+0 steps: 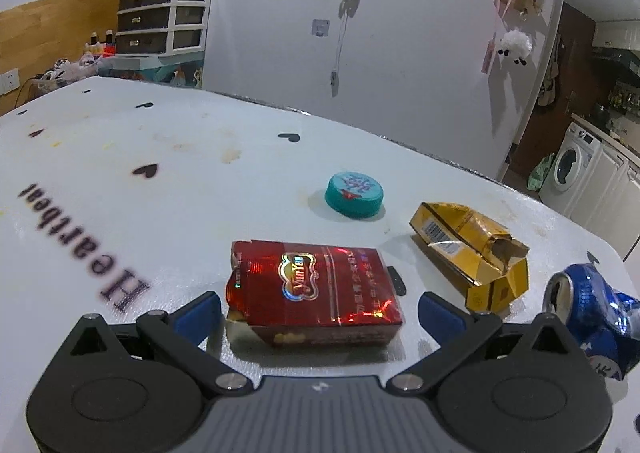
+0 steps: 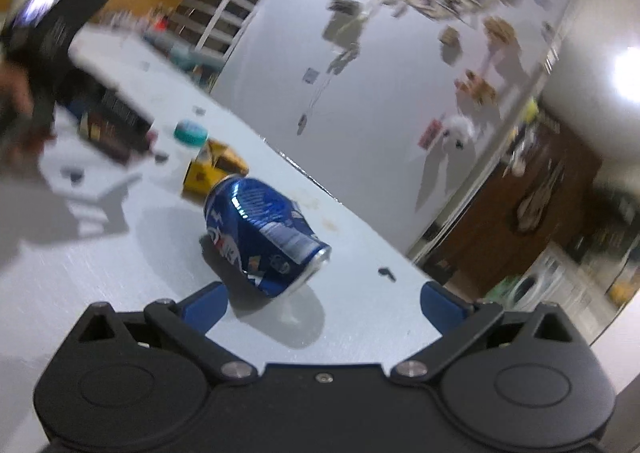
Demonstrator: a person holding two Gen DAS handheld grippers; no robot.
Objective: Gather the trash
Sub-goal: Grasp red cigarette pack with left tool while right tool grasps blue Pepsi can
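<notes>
A red cigarette pack lies flat on the white table, between the open fingers of my left gripper, which do not touch it. Right of it sit a crushed yellow pack and a dented blue can; a teal bottle cap lies farther back. In the right wrist view the blue can lies on its side just ahead of my open right gripper. Behind it are the yellow pack and the teal cap. That view is blurred.
The table's far edge runs along a white wall. A drawer unit stands back left, and a washing machine is down to the right. In the right wrist view the left gripper and a hand show blurred at the left.
</notes>
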